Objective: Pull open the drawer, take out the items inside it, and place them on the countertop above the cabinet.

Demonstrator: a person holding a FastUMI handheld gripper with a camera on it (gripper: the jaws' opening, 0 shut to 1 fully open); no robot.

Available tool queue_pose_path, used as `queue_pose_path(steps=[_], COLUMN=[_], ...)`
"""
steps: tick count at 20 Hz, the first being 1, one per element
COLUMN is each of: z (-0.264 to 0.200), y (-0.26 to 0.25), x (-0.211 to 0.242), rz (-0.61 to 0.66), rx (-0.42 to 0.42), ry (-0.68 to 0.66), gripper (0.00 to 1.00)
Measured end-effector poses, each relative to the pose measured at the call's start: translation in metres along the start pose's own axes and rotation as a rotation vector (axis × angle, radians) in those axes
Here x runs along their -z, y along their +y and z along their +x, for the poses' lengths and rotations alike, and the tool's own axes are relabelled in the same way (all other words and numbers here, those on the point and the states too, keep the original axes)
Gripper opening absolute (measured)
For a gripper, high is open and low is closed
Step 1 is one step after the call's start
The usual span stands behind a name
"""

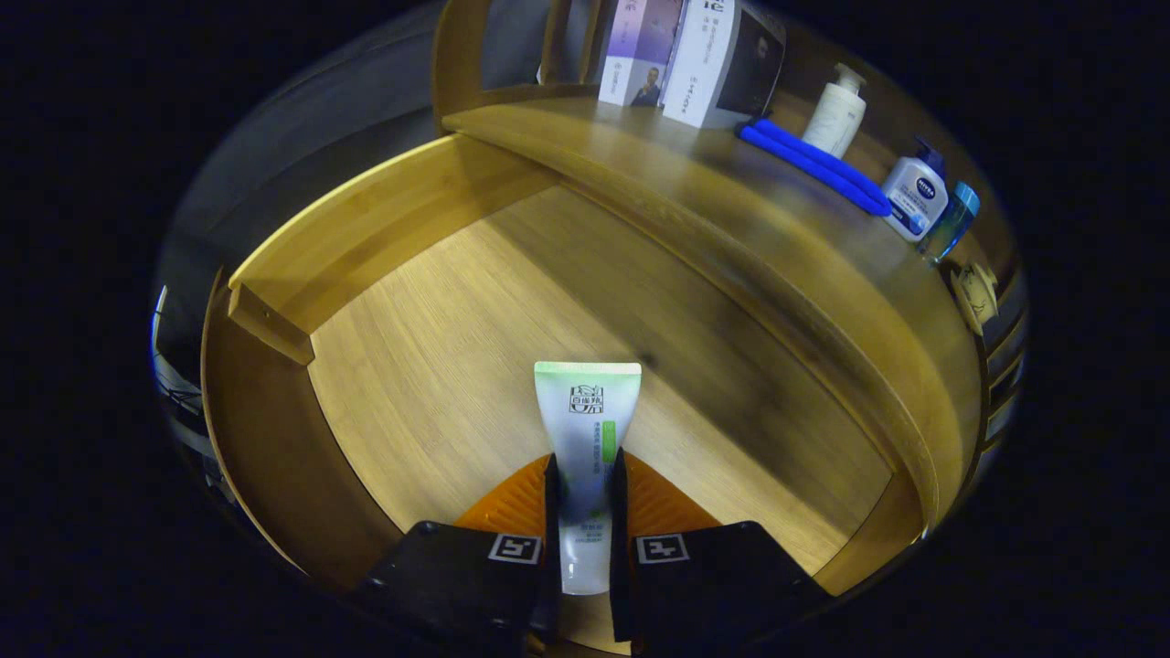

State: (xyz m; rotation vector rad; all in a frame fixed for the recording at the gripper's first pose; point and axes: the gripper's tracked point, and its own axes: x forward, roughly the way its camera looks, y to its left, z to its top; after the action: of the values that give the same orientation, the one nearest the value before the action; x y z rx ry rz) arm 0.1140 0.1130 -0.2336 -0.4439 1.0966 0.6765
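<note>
My gripper (582, 475) is shut on a white tube with a green crimped end (586, 411). Both fingers press on the tube's sides, and its crimped end sticks out ahead of them. The tube hangs over the open wooden drawer (439, 366), whose pale bottom shows bare beneath it. The cabinet's countertop (731, 238) runs beyond the drawer, up and to the right of the fingers.
Along the countertop's back stand two boxes (695, 59), a white pump bottle (834, 114), a blue folded strap-like item (813, 164), a white and blue pump bottle (914, 194) and a small teal bottle (951, 222). The drawer's side wall (366, 228) rises left of the tube.
</note>
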Motion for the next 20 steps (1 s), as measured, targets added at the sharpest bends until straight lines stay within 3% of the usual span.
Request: queue_pose_path(steps=[8,17,20], z=[-0.046,-0.100,-0.106], y=[-0.002,-0.043,-0.068], x=[-0.027,-0.080,-0.102], rz=[-0.030,0.125,0.173], rx=[0.013,0.077,0.154], ry=[-0.125,-0.317,-0.382], gripper=[0.23,0.23,0.27])
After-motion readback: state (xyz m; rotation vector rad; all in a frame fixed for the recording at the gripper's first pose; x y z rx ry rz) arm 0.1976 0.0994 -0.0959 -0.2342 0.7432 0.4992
